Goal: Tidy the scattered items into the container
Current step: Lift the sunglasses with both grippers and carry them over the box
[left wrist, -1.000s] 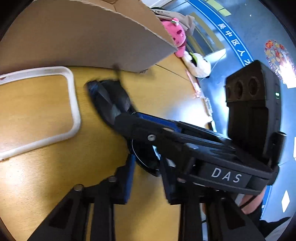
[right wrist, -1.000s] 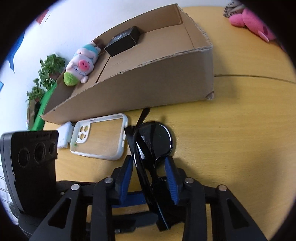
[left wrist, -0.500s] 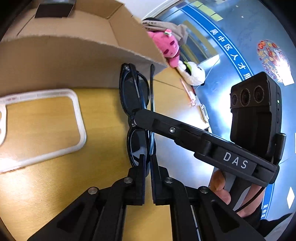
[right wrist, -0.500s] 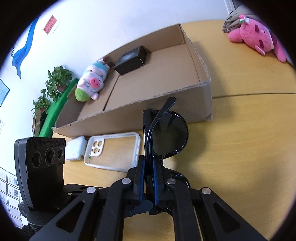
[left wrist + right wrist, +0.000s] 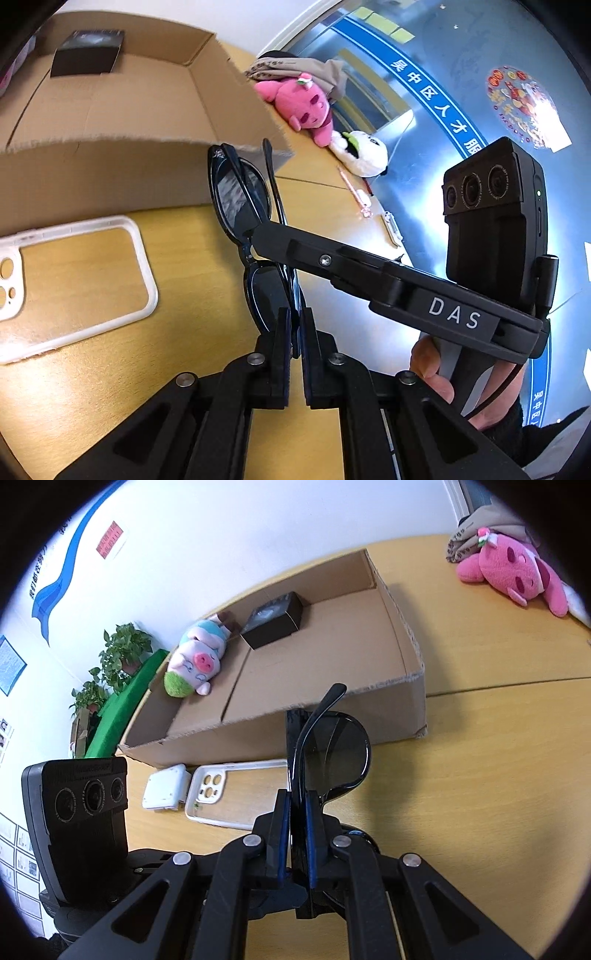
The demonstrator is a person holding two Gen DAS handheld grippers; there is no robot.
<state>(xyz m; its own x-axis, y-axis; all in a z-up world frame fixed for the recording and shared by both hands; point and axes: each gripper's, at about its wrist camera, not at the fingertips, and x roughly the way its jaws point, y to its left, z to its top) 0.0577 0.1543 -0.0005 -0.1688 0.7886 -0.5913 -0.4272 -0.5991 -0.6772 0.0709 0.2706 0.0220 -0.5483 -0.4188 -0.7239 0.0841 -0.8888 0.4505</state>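
Black sunglasses [image 5: 240, 195] hang folded above the wooden table, in front of the open cardboard box [image 5: 110, 166]. My left gripper [image 5: 295, 325] is shut on the near lens end. My right gripper [image 5: 295, 805] is shut on the frame near the bridge, with one lens [image 5: 336, 755] and a temple arm sticking up past its tips. In the left wrist view one of the right gripper's fingers [image 5: 325, 262] crosses in from the right. The box [image 5: 406, 709] holds a small black box [image 5: 273, 622] and a pig plush [image 5: 192, 664].
A white phone case [image 5: 74, 277] lies on the table [image 5: 480, 775] left of the sunglasses, with a small white block [image 5: 164, 788] beside it. A pink plush [image 5: 509, 568], a panda plush [image 5: 362, 151] and a pen [image 5: 354, 192] lie right of the box. A hand [image 5: 432, 373] holds the right gripper.
Both grippers have closed on the sunglasses and risen with them off the table. More of the inside of the box shows now.
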